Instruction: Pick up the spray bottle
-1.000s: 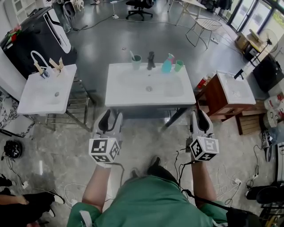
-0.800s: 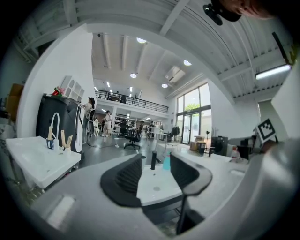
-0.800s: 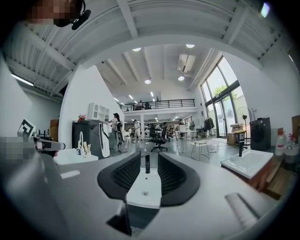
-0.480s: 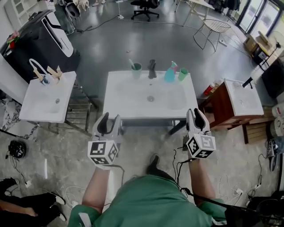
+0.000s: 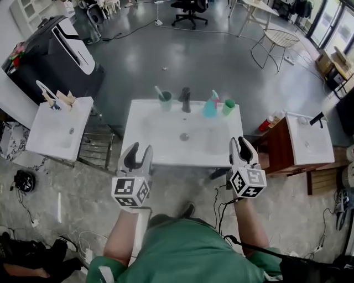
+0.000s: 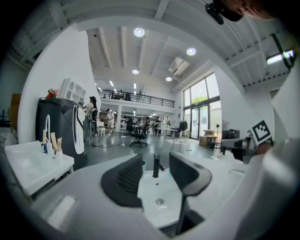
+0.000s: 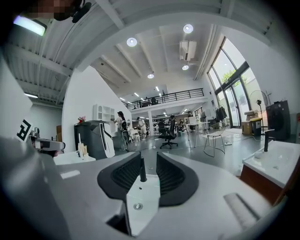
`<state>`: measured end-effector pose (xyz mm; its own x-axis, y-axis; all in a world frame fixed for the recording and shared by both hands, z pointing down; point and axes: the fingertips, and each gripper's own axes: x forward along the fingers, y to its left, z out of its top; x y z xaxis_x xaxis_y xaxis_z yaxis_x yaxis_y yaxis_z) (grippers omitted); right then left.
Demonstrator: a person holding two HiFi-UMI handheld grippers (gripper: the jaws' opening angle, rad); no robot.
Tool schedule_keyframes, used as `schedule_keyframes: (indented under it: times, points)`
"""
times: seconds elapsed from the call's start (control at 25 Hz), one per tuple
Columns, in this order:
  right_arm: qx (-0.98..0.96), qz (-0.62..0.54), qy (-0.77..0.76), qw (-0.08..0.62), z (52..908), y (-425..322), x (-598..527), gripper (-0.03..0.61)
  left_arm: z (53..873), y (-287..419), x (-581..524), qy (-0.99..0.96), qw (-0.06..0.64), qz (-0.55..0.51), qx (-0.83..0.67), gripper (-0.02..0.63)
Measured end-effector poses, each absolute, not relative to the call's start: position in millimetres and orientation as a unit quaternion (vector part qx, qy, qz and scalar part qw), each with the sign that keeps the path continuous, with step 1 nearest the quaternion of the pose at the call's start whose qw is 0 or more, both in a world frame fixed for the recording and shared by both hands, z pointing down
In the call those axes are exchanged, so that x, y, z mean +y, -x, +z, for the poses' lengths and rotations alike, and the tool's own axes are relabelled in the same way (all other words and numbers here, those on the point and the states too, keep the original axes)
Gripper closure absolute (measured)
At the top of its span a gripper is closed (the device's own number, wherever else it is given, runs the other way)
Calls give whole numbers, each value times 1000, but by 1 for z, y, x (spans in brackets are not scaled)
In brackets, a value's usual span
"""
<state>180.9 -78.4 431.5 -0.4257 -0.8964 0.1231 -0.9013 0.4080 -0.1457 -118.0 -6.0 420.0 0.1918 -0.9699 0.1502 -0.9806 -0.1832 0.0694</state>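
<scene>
- Nearest the camera, a person in a green top point(image 5: 182, 251) stands with both forearms stretched forward, a tool in each hand, facing a white washbasin tabletop point(image 5: 152, 141).
- At the left, the left hand-held gripper point(image 5: 138, 152) hovers at the tabletop's near edge. Its jaws stand wide apart, have just been closing a little, and hold nothing. Seen along them, only the basin and a distant black faucet point(image 6: 156, 165) show through the gap.
- At the right, the right hand-held gripper point(image 5: 241, 146) hangs over the near right corner of the tabletop. Its jaws are parted by a narrower gap and are also empty. The faucet shows between them, but far off and not gripped.
- Both tools point roughly level toward the back of the basin. This reads as an approach, since neither is yet close to anything it could grasp.
- Farther in, a round drain point(image 5: 184, 136) marks the middle of the bowl.
- Along the far rim, from left to right, stand a green cup holding a toothbrush point(image 5: 165, 99), the faucet, and the spray bottle point(image 5: 209, 105), with a small green cup point(image 5: 228, 106) just beside it. The bottle is teal with a pink trigger and stands upright. The row probably sits there to keep the bowl free.
- The bottle stands right of centre, so the right tool looks better placed for it. That reach risks knocking the neighbouring cup.
- Beyond lies grey floor, with a black office chair point(image 5: 188, 8) far back.
</scene>
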Motion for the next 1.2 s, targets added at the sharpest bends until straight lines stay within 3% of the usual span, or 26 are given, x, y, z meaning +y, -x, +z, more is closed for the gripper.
schedule_keyframes:
  times: [0.48,1.2]
  points:
    - [-838,116,-533,20,454,-181,-141,480,436,130,-60,-753,85,53,-650,436]
    - [-804,109,-581,65,459,-118,-259,480,465,200,-195,-799,121,39,-587,436]
